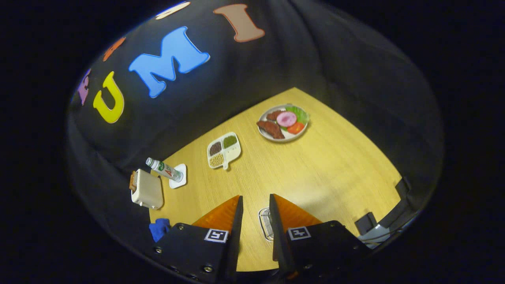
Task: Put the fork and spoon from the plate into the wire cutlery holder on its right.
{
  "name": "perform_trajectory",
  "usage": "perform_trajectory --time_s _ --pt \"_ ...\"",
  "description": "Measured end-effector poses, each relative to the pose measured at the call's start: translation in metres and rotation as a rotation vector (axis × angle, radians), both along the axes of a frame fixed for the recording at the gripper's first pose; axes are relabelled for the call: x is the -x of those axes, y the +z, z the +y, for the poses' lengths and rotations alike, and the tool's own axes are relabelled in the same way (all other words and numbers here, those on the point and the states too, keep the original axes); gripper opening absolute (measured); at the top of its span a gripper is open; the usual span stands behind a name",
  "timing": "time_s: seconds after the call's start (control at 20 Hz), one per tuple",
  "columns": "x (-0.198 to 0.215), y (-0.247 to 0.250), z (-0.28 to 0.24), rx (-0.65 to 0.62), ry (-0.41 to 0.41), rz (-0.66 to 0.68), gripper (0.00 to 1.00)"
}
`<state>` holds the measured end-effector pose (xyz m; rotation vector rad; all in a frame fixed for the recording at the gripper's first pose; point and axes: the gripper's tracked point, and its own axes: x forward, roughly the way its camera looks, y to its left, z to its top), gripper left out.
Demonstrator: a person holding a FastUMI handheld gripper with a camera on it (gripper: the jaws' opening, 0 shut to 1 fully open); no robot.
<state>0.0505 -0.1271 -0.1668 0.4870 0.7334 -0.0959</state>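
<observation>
My gripper (255,198) hangs high above the wooden table (323,173), open, with nothing between its fingers. A wire cutlery holder (265,224) stands on the table below, seen in the gap between the fingers, its right side hidden behind the right finger (276,221). Far beyond the fingertips, near the table's back corner, lies a round plate (283,123) with meat slices, ham, lettuce and tomato on it.
A white divided dish (223,150) of beans lies mid-table, left of the plate. Further left a bottle (163,169) stands on a white coaster, beside a cream toaster (146,189). A blue cloth (159,228) lies at the near left edge. Dark fixtures (367,223) sit at the right edge.
</observation>
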Motion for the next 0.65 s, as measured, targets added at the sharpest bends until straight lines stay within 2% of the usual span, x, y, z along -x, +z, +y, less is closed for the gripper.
perform_trajectory --time_s 0.2,0.4,0.65 --pt "-0.016 0.071 -0.021 0.143 -0.040 -0.245 0.40" --pt "-0.030 0.140 -0.037 0.367 -0.081 -0.485 0.40" --pt "-0.021 0.197 -0.030 0.469 -0.101 -0.673 0.40"
